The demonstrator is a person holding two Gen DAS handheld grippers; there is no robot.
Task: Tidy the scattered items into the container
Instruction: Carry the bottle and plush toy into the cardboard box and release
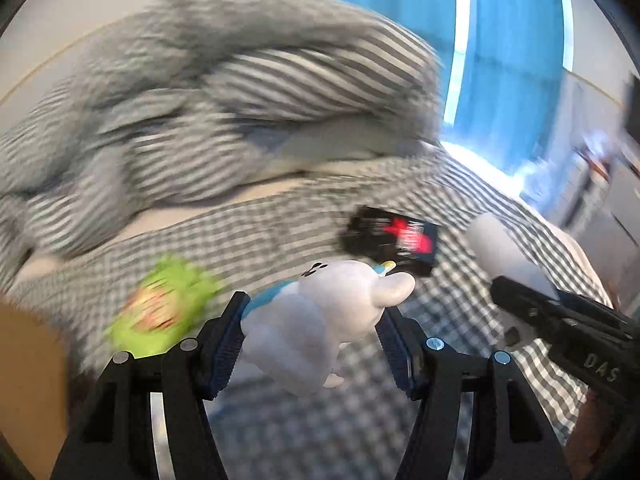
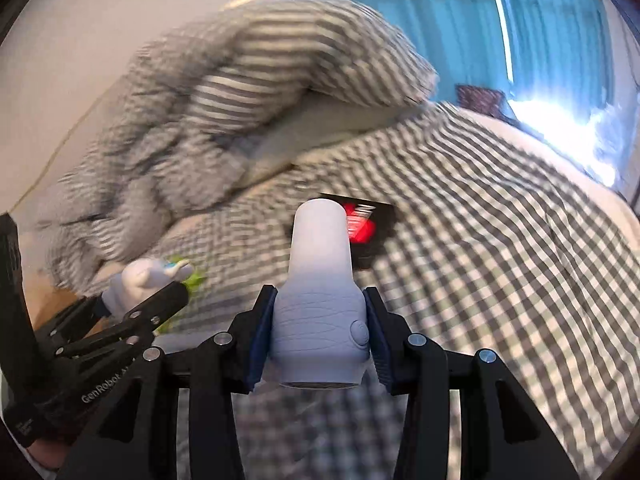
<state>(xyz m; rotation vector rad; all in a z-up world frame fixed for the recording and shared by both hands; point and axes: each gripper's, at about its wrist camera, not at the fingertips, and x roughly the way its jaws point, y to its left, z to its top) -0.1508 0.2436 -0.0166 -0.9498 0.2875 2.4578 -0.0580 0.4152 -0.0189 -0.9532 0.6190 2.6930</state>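
Four items show: one white plush toy with blue trim (image 1: 320, 320) clamped in the left gripper (image 1: 312, 340), one pale lavender cylindrical device (image 2: 320, 292) clamped in the right gripper (image 2: 318, 332). On the checked sheet (image 1: 280, 224), one green spiky toy (image 1: 160, 308) lies at nine o'clock, one black-and-red packet (image 1: 394, 238) at one.

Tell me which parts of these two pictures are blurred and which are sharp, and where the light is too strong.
Left wrist view: the striped blanket, green toy and black packet are smeared; the held white toy is sharp. Right wrist view: the blanket and checked sheet blur, the held white device stays crisp, and glare burns out by the blue curtain.
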